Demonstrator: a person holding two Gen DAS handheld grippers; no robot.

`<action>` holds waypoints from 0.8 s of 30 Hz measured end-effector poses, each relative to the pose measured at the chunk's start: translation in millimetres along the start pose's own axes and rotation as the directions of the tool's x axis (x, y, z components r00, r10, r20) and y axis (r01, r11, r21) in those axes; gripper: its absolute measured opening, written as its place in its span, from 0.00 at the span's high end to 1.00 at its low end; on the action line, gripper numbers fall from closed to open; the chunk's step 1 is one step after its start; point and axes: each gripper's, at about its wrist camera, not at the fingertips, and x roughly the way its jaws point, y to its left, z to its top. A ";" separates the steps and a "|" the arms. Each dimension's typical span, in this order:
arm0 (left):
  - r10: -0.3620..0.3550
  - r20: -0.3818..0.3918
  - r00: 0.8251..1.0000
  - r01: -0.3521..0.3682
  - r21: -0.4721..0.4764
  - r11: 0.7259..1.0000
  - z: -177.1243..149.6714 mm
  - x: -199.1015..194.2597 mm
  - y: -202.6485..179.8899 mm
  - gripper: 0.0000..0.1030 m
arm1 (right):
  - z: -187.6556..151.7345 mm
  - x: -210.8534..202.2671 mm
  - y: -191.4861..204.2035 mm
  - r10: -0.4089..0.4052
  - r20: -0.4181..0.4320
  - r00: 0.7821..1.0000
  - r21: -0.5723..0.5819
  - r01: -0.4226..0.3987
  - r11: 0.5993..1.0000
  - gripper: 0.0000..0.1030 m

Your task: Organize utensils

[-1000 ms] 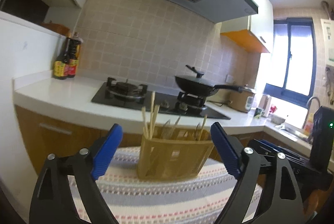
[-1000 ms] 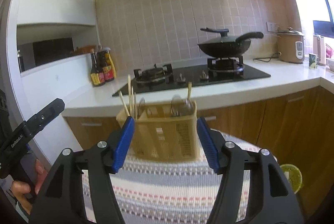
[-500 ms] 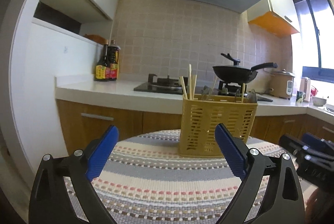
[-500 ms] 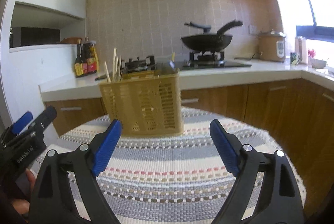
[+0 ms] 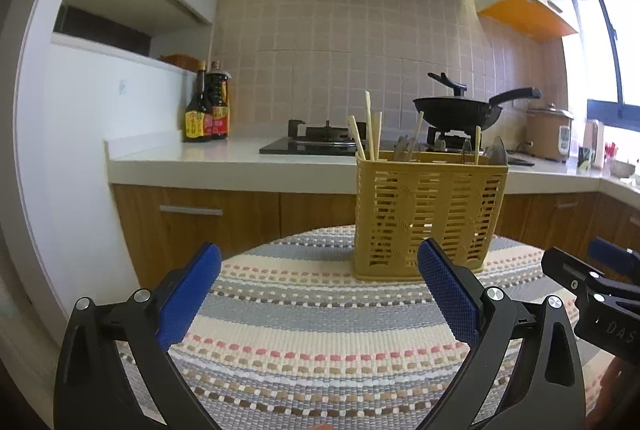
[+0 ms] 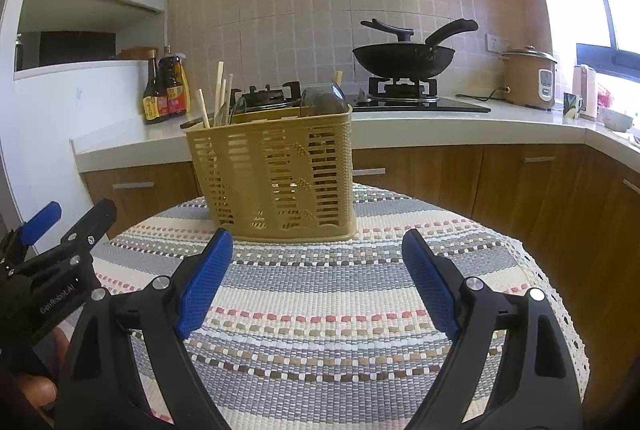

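A yellow slotted utensil basket (image 5: 430,213) (image 6: 276,173) stands upright at the far side of a round table under a striped woven cloth (image 5: 320,330) (image 6: 320,310). Wooden chopsticks (image 5: 370,133) (image 6: 219,89) stick up from its left compartment, and spoon-like utensils (image 6: 324,97) show in the others. My left gripper (image 5: 318,254) is open and empty, low over the cloth, short of the basket and left of it. My right gripper (image 6: 317,242) is also open and empty, just in front of the basket. Each gripper shows at the edge of the other's view.
Behind the table runs a white counter (image 5: 192,157) over wooden cabinets. On it are a gas hob with a black wok (image 6: 404,55), two sauce bottles (image 5: 208,109) and a rice cooker (image 6: 528,77). A person's fingers (image 6: 36,390) hold the left gripper.
Both grippers have come down closer to the cloth, so the basket now sits higher in each view. Both pairs of jaws stand wider apart, the right one more so.
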 end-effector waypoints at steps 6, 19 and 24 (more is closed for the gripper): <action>-0.006 0.001 1.000 0.006 0.036 0.999 -1.6 -1.5 -7.2 0.07 | -0.3 -0.4 -0.6 -0.004 0.001 1.000 0.001 0.004 1.000 0.20; -0.008 -0.023 1.000 0.009 0.034 0.999 -2.8 2.4 -8.2 0.07 | -0.8 1.6 -1.0 0.000 -0.013 1.000 0.004 0.000 1.000 0.20; -0.011 -0.034 0.999 0.012 0.027 1.000 -2.6 4.4 -7.5 0.07 | -0.9 2.0 -1.6 0.001 -0.015 1.000 0.008 -0.001 1.000 0.19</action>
